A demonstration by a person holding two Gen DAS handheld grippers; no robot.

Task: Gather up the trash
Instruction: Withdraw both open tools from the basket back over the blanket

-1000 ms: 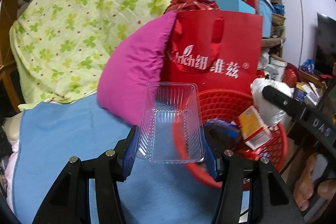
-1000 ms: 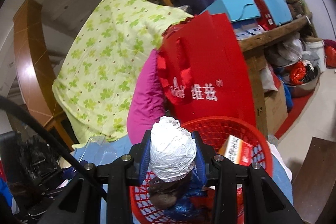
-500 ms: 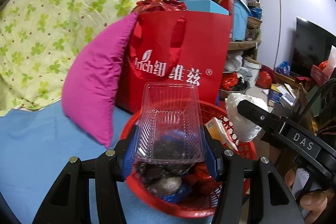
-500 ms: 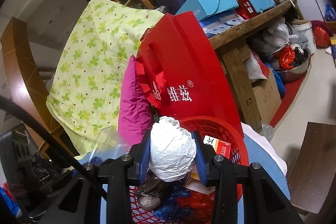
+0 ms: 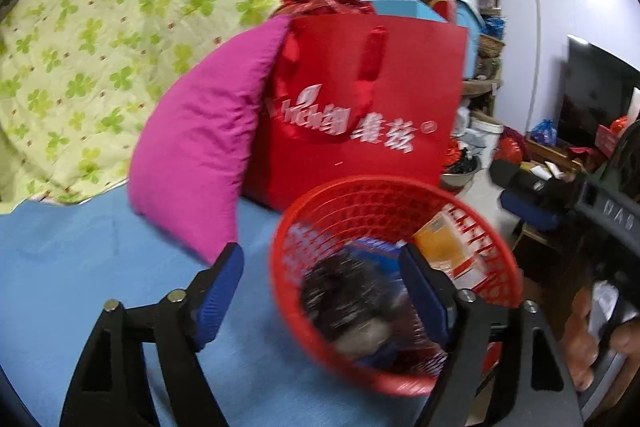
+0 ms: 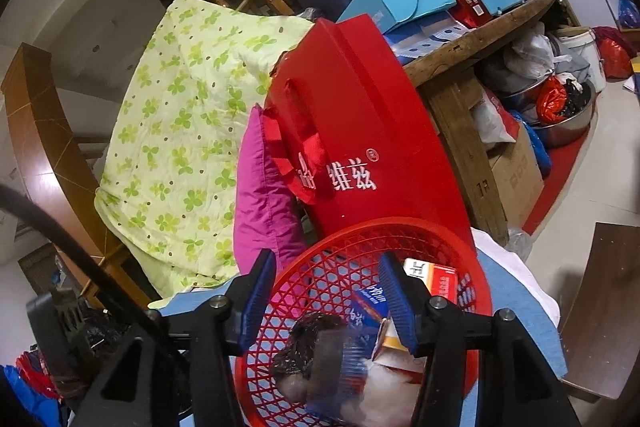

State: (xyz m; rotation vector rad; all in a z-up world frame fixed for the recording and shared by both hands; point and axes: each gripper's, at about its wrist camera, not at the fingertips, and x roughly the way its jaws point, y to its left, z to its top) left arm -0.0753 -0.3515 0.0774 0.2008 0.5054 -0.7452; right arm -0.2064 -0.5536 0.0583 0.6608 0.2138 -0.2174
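A red mesh basket stands on the blue cloth and also shows in the right wrist view. It holds an orange-and-white carton, a blue packet, a dark wrapper, a clear plastic tray and a white crumpled ball. My left gripper is open and empty, its right finger over the basket. My right gripper is open and empty above the basket.
A red gift bag and a magenta pillow stand just behind the basket. A green clover quilt covers the back left. A cluttered wooden shelf and floor items lie to the right.
Both grippers have opened. The clear tray left the left gripper and the white ball left the right gripper; both now lie in the basket. The left gripper shifted left.
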